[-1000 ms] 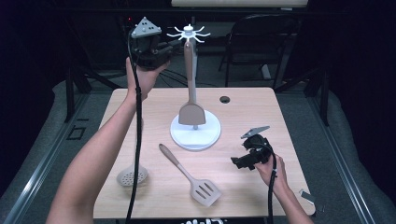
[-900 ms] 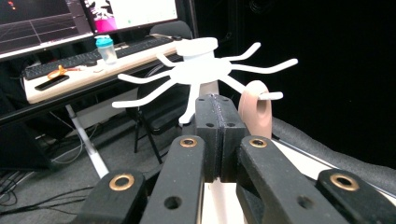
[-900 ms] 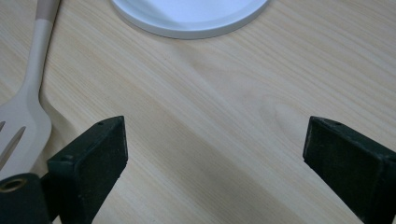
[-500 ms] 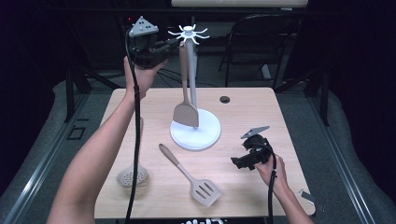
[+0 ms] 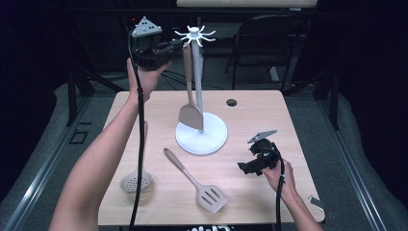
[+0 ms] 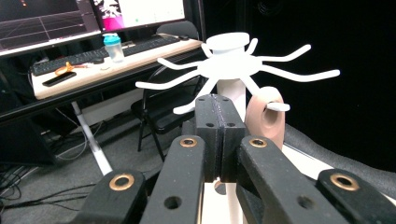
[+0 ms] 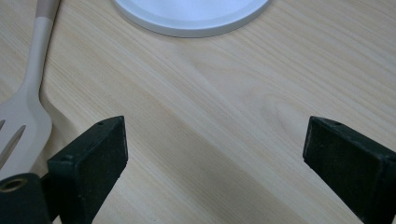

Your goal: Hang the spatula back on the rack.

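Spatula [image 5: 191, 115] hangs from rack [image 5: 195, 34], left gripper [image 5: 179, 44] beside

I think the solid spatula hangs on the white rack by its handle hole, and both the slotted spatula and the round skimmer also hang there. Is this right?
Not quite. The solid spatula does hang on the white rack, its handle hole over a hook in the left gripper view. But the high view shows the slotted spatula and the round skimmer lying flat on the table, not hanging.
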